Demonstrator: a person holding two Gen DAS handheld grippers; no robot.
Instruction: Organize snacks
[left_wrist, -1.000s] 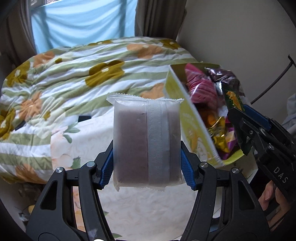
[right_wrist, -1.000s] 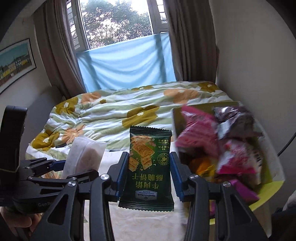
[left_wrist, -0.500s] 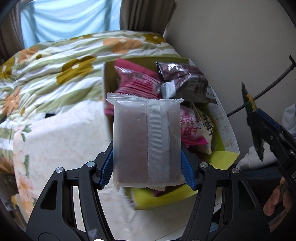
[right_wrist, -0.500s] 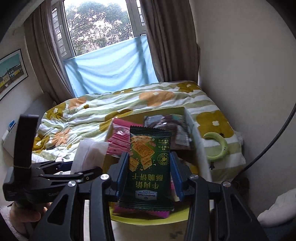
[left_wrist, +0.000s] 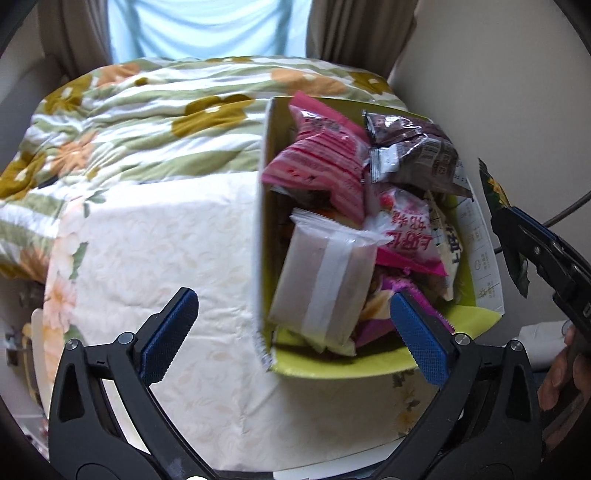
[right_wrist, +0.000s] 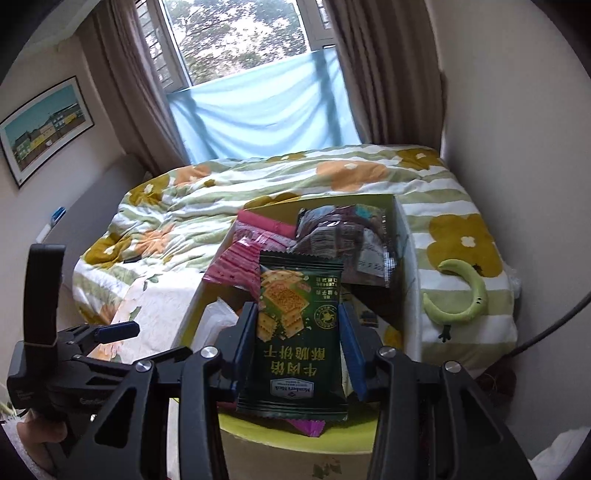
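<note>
A yellow-green cardboard box (left_wrist: 259, 236) stands on the bed, crammed with pink, dark and white snack packets. A pale translucent packet (left_wrist: 325, 284) with a white seam lies tilted inside it, against the left wall. My left gripper (left_wrist: 293, 317) hovers over the box with its jaws opening wide. The blue pads (left_wrist: 170, 332) stand clear of the packet on both sides. My right gripper (right_wrist: 298, 321) is shut on a dark green cracker packet (right_wrist: 299, 332), held upright above the box's near end (right_wrist: 295, 439). The left gripper's finger (right_wrist: 110, 330) shows at the left of the right wrist view.
The box sits on a cream cloth (left_wrist: 155, 258) over a green-striped flowered quilt (left_wrist: 147, 122). A green crescent toy (right_wrist: 461, 295) lies on the quilt right of the box. A wall (right_wrist: 517, 110) and a dark cable (right_wrist: 554, 325) are close on the right. Curtains and a window stand behind.
The left jaws have gone from shut on the pale packet to wide apart, and the packet now lies in the box. Both grippers have moved over the box; the right still holds its packet.
</note>
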